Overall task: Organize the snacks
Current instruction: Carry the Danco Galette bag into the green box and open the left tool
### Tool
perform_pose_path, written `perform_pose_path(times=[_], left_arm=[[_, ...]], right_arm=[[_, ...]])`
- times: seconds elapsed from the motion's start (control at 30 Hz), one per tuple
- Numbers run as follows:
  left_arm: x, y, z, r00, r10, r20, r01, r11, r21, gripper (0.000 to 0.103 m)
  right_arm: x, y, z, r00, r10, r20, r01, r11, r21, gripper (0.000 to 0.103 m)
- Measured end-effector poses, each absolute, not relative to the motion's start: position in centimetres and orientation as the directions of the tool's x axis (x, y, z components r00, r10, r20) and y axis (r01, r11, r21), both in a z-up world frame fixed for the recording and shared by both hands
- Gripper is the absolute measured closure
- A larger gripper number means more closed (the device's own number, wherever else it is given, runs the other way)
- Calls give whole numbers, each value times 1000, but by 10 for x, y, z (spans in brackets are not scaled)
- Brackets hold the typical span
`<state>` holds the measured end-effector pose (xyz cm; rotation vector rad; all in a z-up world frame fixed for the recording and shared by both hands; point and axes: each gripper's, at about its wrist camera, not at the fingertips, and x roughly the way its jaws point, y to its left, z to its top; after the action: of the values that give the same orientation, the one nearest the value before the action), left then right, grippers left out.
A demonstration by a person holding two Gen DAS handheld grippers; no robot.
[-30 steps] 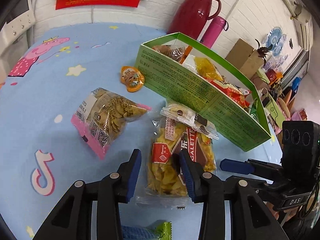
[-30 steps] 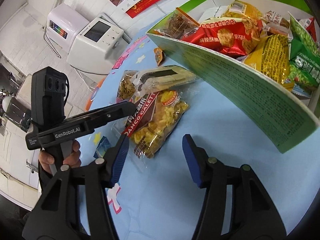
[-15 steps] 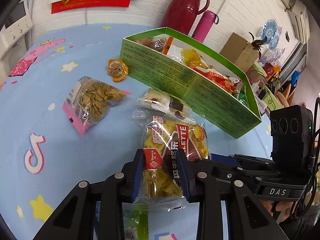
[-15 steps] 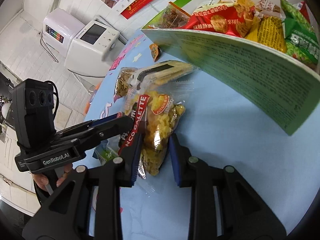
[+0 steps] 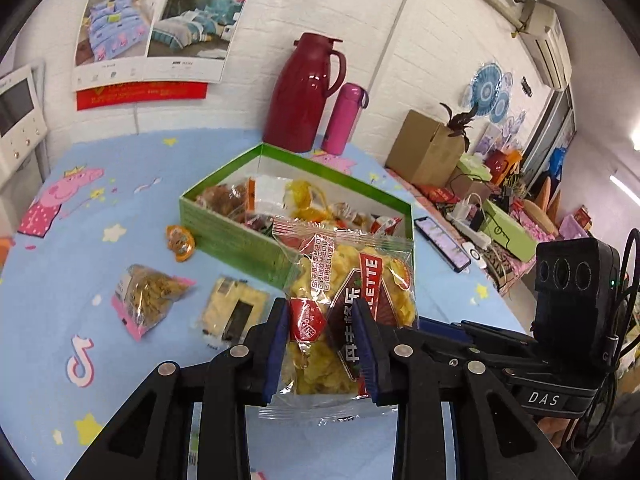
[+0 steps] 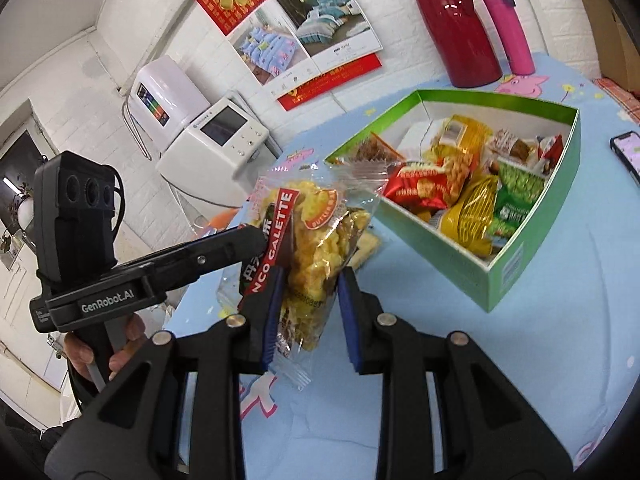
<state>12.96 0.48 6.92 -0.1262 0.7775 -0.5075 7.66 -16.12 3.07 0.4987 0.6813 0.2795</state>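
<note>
A clear bag of yellow galette crisps (image 5: pixel 348 276) with a red label hangs above the blue table, upright. My left gripper (image 5: pixel 322 320) is shut on its lower half. My right gripper (image 6: pixel 312 292) is shut on the same bag (image 6: pixel 320 236) from the other side, and a left gripper finger (image 6: pixel 240 248) presses the bag's label. The open green snack box (image 5: pixel 236 244) stands behind the bag, full of packets; in the right wrist view the box (image 6: pixel 520 256) lies to the right.
On the table lie a pink-edged snack bag (image 5: pixel 148 300), a pale cracker packet (image 5: pixel 236 312) and an orange jelly cup (image 5: pixel 181 242). A red flask (image 5: pixel 304 92) and pink bottle (image 5: pixel 344 120) stand behind the box. A phone (image 6: pixel 628 152) lies at the right.
Both grippers closed on the galette bag and have lifted it off the table and tipped it upright. The cracker packet that lay on it now rests on the table.
</note>
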Motion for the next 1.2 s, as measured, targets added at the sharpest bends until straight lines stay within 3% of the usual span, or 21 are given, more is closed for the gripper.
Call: perform_pose_path(times=[0.43, 0.7, 0.73, 0.77, 0.83, 0.9, 0.93, 1.0, 1.1, 1.2], left_arm=[[224, -75, 85, 571, -548, -611, 470, 829, -304, 71], [277, -115, 57, 546, -513, -662, 454, 845, -281, 70], [281, -118, 52, 555, -488, -674, 448, 858, -252, 65], [286, -121, 44, 558, -451, -697, 436, 874, -216, 46], [288, -118, 33, 561, -397, -726, 400, 898, -182, 24], [283, -109, 28, 566, -401, -720, 386, 901, -198, 23], [281, -105, 26, 562, -406, -721, 383, 900, -208, 22], [277, -98, 27, 562, -403, -722, 369, 904, -217, 21], [264, -89, 36, 584, -395, -710, 357, 910, -213, 21], [243, -79, 50, 612, -386, -690, 346, 916, -205, 19]], right_arm=[[110, -250, 56, 821, 235, -520, 48, 880, 473, 73], [144, -301, 30, 808, 194, -557, 121, 870, 479, 71], [150, -304, 23, 797, 186, -574, 135, 872, 470, 71], [155, -307, 17, 786, 174, -593, 149, 878, 455, 69], [154, -309, 10, 783, 144, -606, 162, 892, 422, 60], [148, -306, 14, 793, 132, -595, 151, 903, 402, 50], [144, -305, 17, 799, 129, -587, 146, 906, 398, 39], [139, -300, 22, 806, 115, -581, 144, 913, 381, 27], [127, -290, 33, 813, 99, -574, 135, 927, 351, 22], [111, -283, 43, 824, 98, -557, 134, 923, 362, 7]])
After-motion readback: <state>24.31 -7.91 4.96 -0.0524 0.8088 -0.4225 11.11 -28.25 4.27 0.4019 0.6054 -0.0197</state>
